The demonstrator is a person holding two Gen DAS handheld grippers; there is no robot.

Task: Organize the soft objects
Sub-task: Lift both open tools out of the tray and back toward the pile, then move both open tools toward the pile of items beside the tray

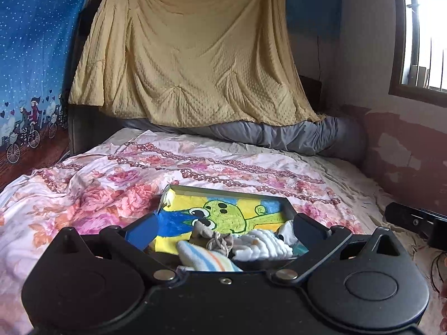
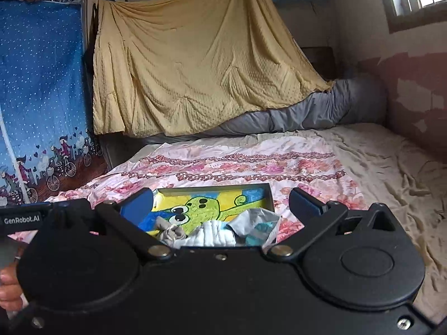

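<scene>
Readable writing: "GenRobot.AI" in white letters on the black body of the left gripper, seen at the left edge of the right wrist view; no other text can be read.
Left gripper: jaws spread wide, nothing between the pads; it sits above the near end of the tray.
Right gripper: jaws also stand wide apart and empty, with the tray ahead and below.
Tray: shallow dark-rimmed box lying on the bed just ahead of both claws, its floor painted with a green cartoon creature on yellow and blue.
Soft objects: bunched at the tray's near end, just under the fingertips; a striped sock, a grey-brown sock, a white ribbed cloth and a pale crumpled piece with teal marks.
Floral bedsheet: pink and white, spread beneath the tray.
Beyond the claws: a grey bolster across the far end of the bed, a yellow dotted blanket hanging behind it.
Left of the claws: blue starry curtain printed with cyclists.
Right of the claws: a barred window and a peeling wall.
Hand: fingers at the lower left edge of the right wrist view.
In the way: each claw's own black body hides the tray's near rim.
</scene>
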